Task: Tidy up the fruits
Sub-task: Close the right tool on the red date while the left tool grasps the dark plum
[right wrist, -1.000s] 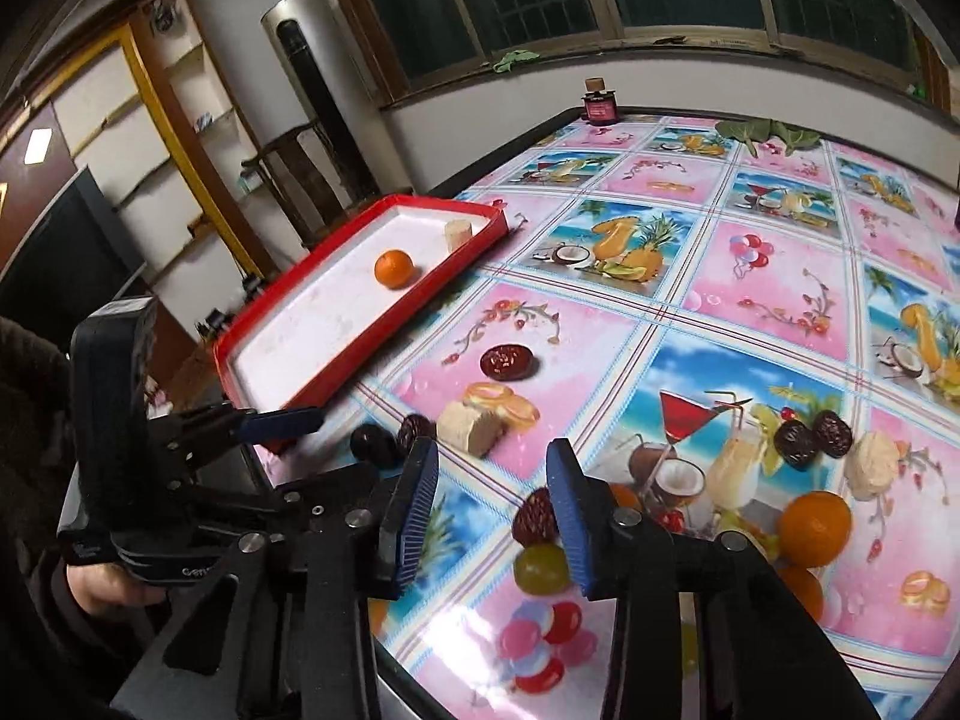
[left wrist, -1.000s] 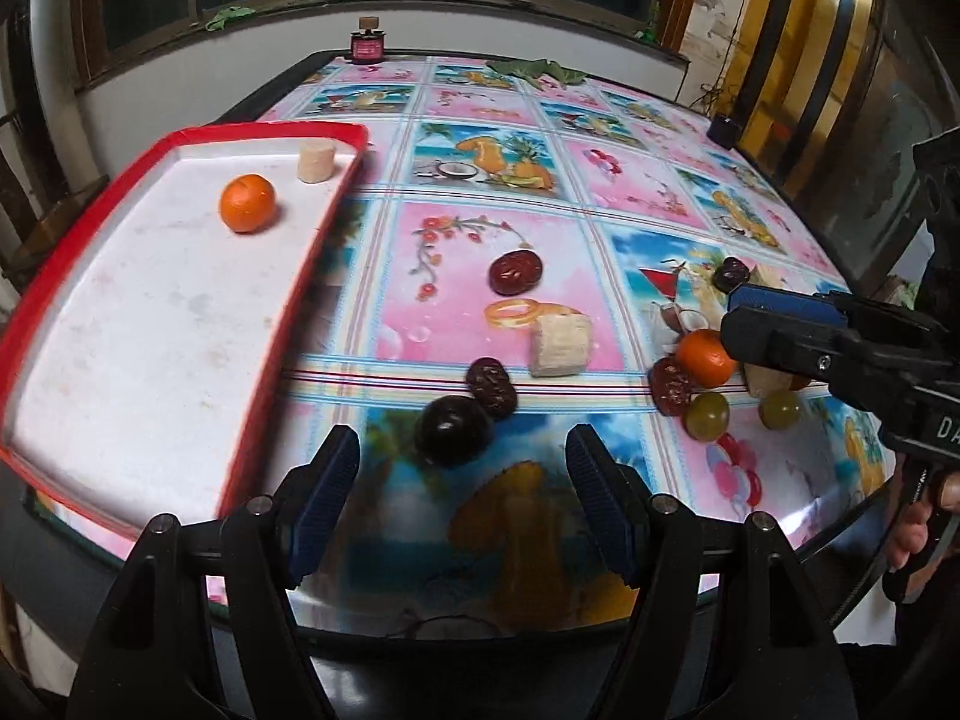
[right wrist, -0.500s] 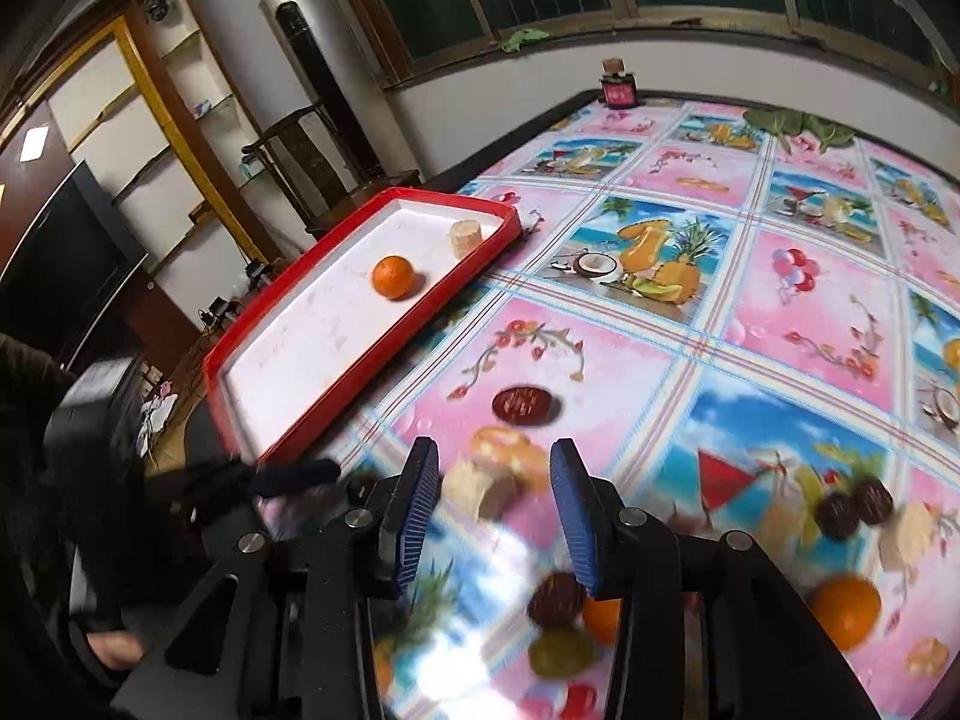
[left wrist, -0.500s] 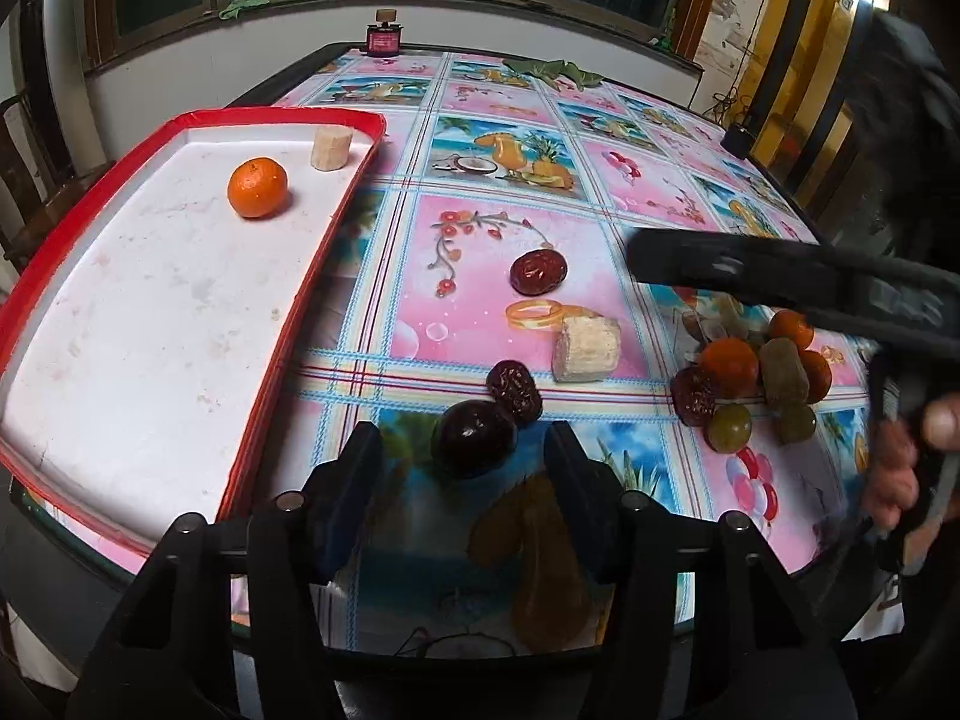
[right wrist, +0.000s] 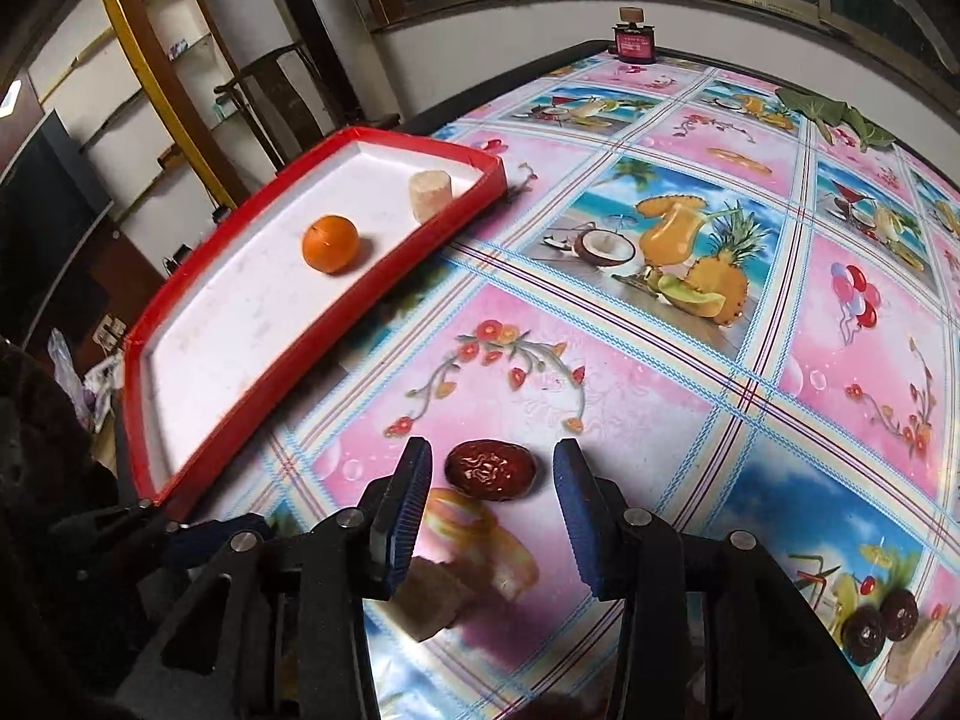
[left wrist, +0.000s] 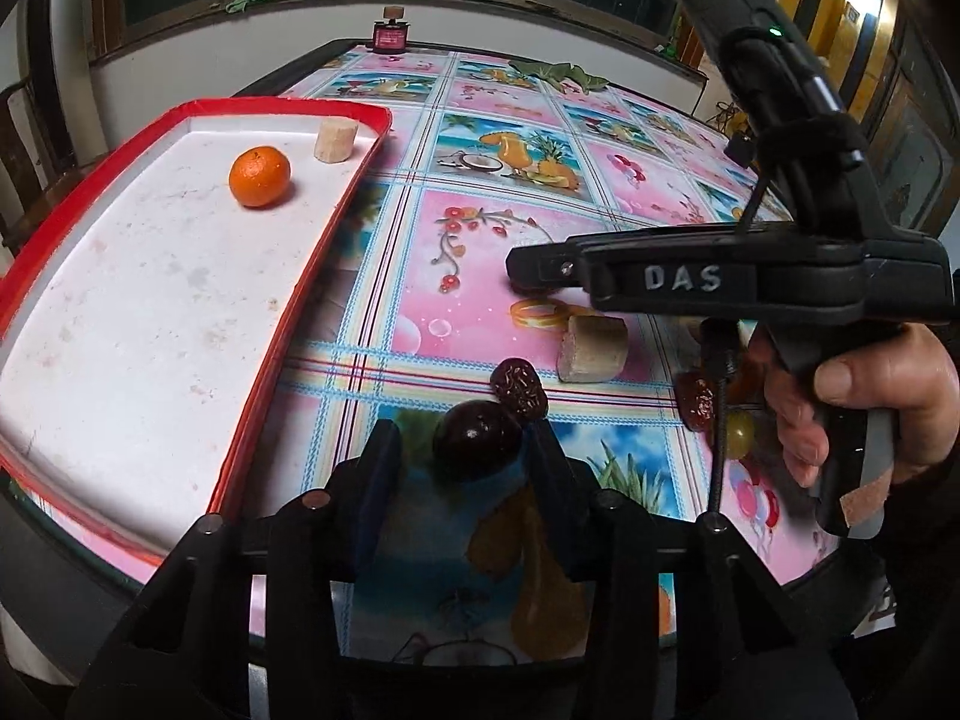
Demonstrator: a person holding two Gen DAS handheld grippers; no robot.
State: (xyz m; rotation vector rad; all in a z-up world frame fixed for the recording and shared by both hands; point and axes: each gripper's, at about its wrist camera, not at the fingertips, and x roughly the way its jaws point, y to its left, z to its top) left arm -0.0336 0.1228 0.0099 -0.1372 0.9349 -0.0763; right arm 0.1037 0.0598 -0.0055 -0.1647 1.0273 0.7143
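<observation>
My left gripper (left wrist: 459, 450) is open, its fingers on either side of a dark round fruit (left wrist: 477, 441) on the tablecloth; the right finger is near it, the left one apart. A wrinkled red date (left wrist: 519, 387) lies just beyond. My right gripper (right wrist: 489, 474) is open around another red date (right wrist: 489, 469), with gaps on both sides; it also shows in the left wrist view (left wrist: 540, 264). The red-rimmed white tray (left wrist: 252, 414) at left holds an orange (left wrist: 259, 175) and a beige chunk (left wrist: 335, 141).
A beige chunk (left wrist: 591, 348) lies on the cloth under the right gripper. More dates, a green grape (left wrist: 739, 432) and other fruit sit at the right, partly behind the hand. A small red jar (left wrist: 390, 33) stands at the table's far edge.
My left gripper has moved forward and narrowed around the dark round fruit. My right gripper has swung left from the fruit cluster to the lone red date.
</observation>
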